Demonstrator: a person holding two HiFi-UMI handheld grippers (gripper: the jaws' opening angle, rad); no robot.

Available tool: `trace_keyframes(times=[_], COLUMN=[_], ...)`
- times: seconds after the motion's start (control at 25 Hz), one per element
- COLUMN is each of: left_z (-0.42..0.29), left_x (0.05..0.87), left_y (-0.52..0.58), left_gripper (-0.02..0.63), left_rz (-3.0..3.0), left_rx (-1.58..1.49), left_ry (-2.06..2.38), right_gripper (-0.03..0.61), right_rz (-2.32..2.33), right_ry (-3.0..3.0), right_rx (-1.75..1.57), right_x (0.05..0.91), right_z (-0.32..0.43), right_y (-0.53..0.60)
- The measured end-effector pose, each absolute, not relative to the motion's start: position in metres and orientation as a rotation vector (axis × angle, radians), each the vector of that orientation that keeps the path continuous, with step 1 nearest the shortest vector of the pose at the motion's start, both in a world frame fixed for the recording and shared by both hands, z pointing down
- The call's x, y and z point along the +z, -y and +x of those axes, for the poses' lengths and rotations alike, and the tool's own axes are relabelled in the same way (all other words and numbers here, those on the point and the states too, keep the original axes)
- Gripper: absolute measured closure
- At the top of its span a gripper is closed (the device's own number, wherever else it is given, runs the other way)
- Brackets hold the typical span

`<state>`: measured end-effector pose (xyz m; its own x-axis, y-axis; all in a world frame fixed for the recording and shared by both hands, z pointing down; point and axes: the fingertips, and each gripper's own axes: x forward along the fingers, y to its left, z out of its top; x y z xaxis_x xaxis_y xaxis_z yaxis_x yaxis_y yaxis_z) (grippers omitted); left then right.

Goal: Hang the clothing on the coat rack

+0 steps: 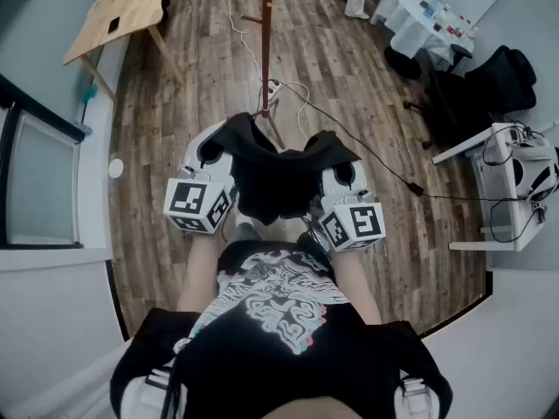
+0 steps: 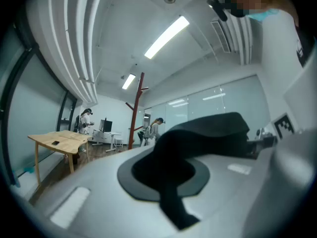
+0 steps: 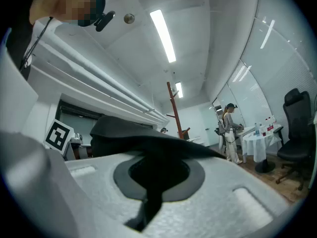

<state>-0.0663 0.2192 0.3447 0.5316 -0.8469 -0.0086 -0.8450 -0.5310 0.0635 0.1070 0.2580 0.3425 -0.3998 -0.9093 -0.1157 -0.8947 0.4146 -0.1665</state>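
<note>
Both the left gripper [image 1: 212, 151] and the right gripper [image 1: 342, 171] are closed on a black garment [image 1: 275, 180], each pinching one edge. The garment hangs slack between them in front of the person's chest. The coat rack [image 1: 265, 42] stands well ahead on the wooden floor [image 1: 349, 85].

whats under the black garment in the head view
The left tongs and right tongs hold up the black garment, with wooden floor further below. The cloth covers their tips.
</note>
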Motion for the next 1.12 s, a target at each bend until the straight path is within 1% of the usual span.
trace_keyframes(times=[0.2,0.4,0.56,0.8,1.12], left_z=[-0.069,-0.084,-0.088,-0.088,-0.098], left_x=[0.339,0.342,0.339,0.338,0.349], left_y=[-0.227,-0.22,-0.218,-0.215,-0.225], left_gripper=[0.606,0.606,0.604,0.604,0.604], left_rz=[2.723,2.69,2.686,2.681,2.607], left_rx=[-0.05,-0.027,-0.002,0.025,0.052], left_ry=[1.523,1.556,1.57,1.592,1.643], right_gripper=[0.577,0.577,0.577,0.577,0.577], right_rz=[-1.544,-1.546,-1.557,-1.549,-1.491], right_ry=[-2.501,-2.518,-2.489,-2.496,-2.559], right_rx=[-0.084,-0.13,-0.18,-0.175,-0.143], right_x=[0.337,0.342,0.344,0.351,0.346], right_z=[0.099,0.089,0.09,0.098,0.089], right_y=[-0.266,-0.265,-0.261,-0.259,-0.26])
